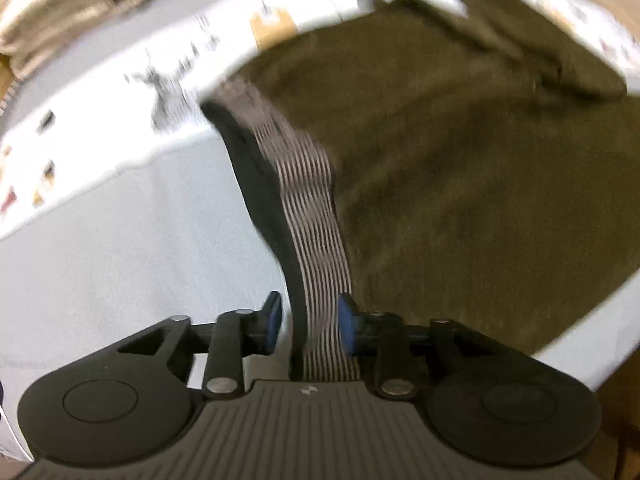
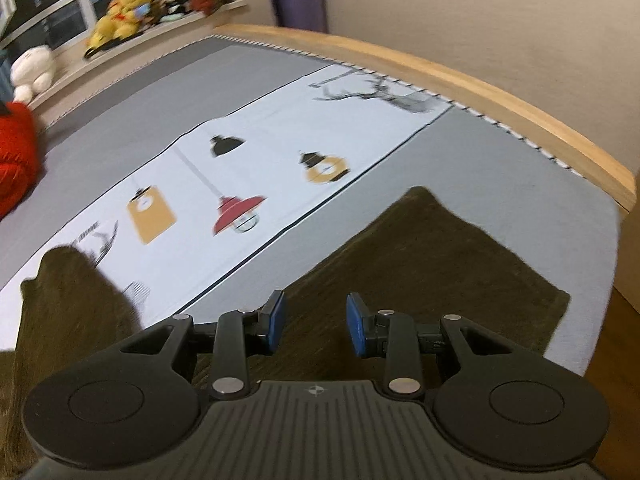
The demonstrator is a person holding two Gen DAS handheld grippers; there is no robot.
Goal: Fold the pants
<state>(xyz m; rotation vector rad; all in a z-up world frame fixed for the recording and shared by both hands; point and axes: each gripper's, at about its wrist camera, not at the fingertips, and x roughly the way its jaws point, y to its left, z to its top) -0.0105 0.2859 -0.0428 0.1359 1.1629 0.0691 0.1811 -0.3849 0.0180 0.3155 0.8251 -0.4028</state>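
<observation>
Straddling the pants' ribbed striped waistband, left gripper half-spread; right gripper gapes empty.

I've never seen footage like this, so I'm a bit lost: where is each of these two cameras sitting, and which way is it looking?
Left wrist view: sits on the left gripper, looking steeply down its blue pads at the olive pants; their striped waistband runs between the fingers. Only the gripper shows.
Right wrist view: sits on the right gripper, looking across the bed toward the wooden bed frame and plush toys. Only the gripper shows; nothing is between its pads.
Shared: the pants and the printed sheet.
</observation>
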